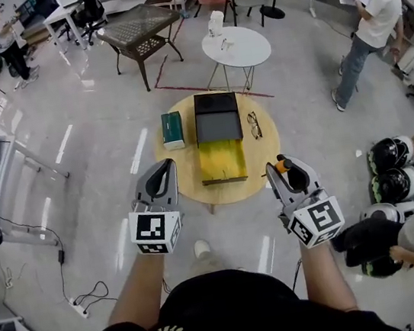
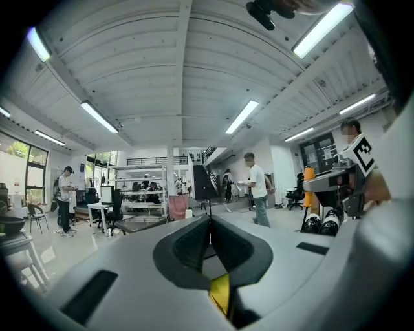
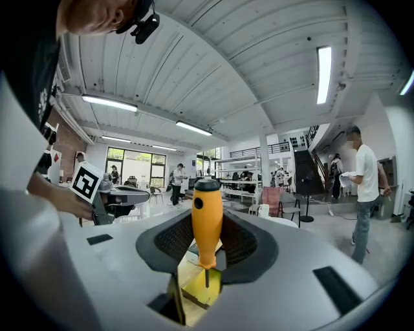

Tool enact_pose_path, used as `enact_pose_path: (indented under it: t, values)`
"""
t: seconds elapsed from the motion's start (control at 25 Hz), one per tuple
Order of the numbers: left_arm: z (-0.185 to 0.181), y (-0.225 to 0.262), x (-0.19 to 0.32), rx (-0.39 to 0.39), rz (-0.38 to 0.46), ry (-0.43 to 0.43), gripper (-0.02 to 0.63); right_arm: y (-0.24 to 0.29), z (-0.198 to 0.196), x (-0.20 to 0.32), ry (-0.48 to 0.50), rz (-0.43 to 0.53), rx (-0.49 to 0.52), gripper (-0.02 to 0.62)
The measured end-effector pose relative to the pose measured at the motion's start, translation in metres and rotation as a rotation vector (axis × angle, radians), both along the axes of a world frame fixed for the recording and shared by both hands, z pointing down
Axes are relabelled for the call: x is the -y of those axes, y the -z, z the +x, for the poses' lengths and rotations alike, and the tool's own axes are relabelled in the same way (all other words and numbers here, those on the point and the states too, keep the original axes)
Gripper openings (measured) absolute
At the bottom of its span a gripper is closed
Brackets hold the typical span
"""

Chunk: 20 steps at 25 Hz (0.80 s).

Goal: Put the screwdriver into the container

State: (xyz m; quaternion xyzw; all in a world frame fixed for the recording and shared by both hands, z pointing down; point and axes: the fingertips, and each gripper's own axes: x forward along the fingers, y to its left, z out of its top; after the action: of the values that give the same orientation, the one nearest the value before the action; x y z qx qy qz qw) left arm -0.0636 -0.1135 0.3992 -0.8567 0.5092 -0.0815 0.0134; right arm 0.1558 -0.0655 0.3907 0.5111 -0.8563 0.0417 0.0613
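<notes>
My right gripper [image 1: 289, 173] is shut on an orange-handled screwdriver [image 1: 283, 162] and hovers over the near right edge of a round wooden table [image 1: 272, 160]. In the right gripper view the screwdriver [image 3: 207, 220] stands upright between the jaws, black cap up and thin shaft down. The container [image 1: 216, 115], a black box with a yellow tray [image 1: 222, 160] pulled out toward me, sits mid-table; that yellow tray [image 3: 194, 288] shows below the jaws. My left gripper [image 1: 163, 167] is shut and empty over the table's near left edge; its tips [image 2: 209, 226] meet.
A green box [image 1: 172, 129] lies left of the container and a pair of glasses [image 1: 253, 124] right of it. Beyond stand a white round table [image 1: 235, 46] and a dark lattice table [image 1: 139, 28]. A person [image 1: 371, 28] stands at right; helmets [image 1: 393, 171] sit near my right.
</notes>
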Motion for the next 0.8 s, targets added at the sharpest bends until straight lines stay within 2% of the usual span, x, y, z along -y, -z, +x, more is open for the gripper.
enact_pose_path:
  t: [0.56,0.8]
  values:
    - [-0.011,0.004,0.063,-0.012,0.007,-0.103,0.018,0.007,-0.023,0.049,-0.054,0.005,-0.014,0.132]
    - [-0.020,-0.004,0.087,-0.009,-0.002,-0.156,0.018,0.004,-0.037,0.062,-0.122,-0.006,-0.003,0.132]
